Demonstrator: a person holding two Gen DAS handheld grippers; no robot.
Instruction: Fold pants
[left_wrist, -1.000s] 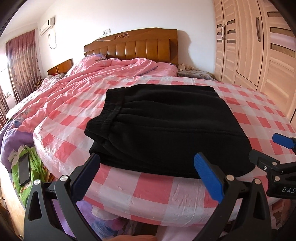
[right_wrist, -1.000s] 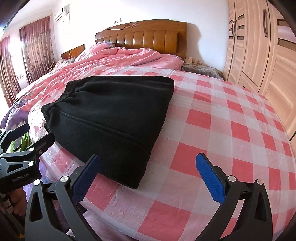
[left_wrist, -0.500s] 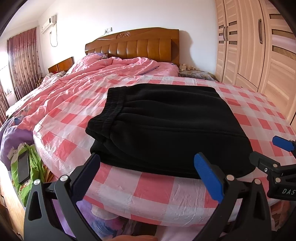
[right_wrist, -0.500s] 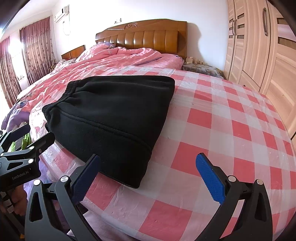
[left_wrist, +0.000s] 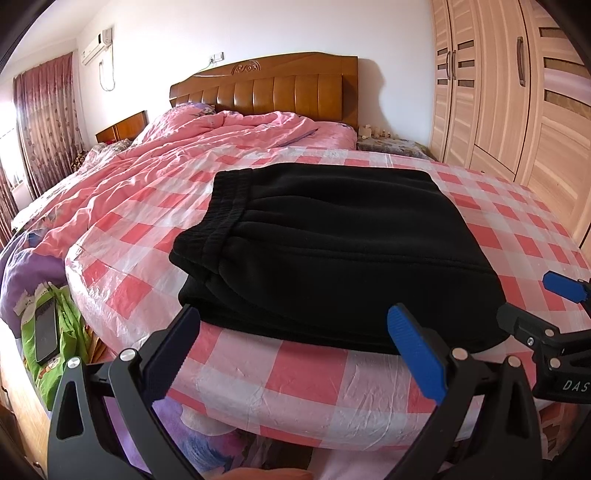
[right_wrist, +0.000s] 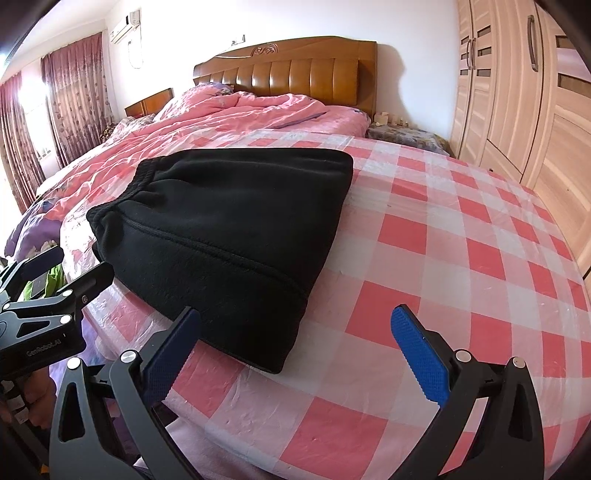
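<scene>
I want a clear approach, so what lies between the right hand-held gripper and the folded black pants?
Only bare checkered cover, seen in the right wrist view; the right hand-held gripper hangs open just short of the black pants.

Bed (checked cover) under pants

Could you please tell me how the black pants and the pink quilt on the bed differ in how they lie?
The black pants lie folded in a flat, compact stack; the pink quilt is rumpled and spread loosely. The pants sit near the bed's foot on the checked plastic cover; the quilt lies toward the headboard. Neither is held.
</scene>
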